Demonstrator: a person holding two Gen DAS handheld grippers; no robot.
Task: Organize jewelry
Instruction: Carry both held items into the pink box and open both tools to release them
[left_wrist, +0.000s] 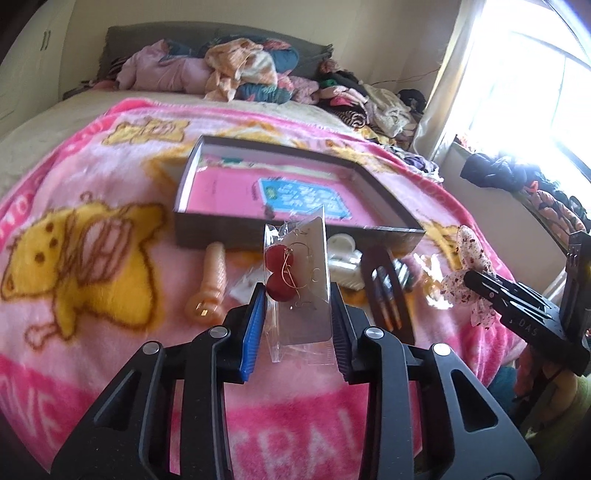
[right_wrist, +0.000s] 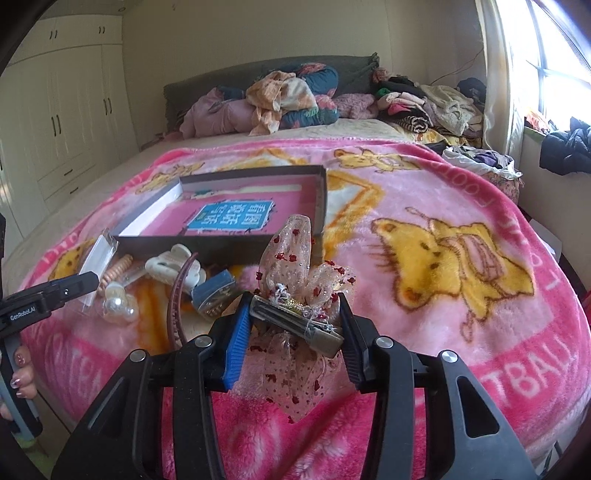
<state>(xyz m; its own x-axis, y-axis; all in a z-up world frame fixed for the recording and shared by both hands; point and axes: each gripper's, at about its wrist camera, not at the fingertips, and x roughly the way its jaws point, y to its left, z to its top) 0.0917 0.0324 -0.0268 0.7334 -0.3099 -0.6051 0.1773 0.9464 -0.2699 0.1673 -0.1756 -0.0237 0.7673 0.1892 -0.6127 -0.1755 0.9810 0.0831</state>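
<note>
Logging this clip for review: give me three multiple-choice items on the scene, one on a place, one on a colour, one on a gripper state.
1. Where do the white plastic claw clip and the loose accessories lie?
A. inside the shallow dark box
B. on the blanket in front of the box
C. on the windowsill

2. What colour are the round beads of the earrings in the clear plastic packet?
A. red
B. green
C. white

3. What does the right gripper hold?
A. nothing
B. a brown headband
C. a sheer red-dotted bow hair clip

Answers: 1 B, they sit before the box wall; 2 A, red discs show through the packet; 3 C, the bow's metal clip sits between the fingers.
</note>
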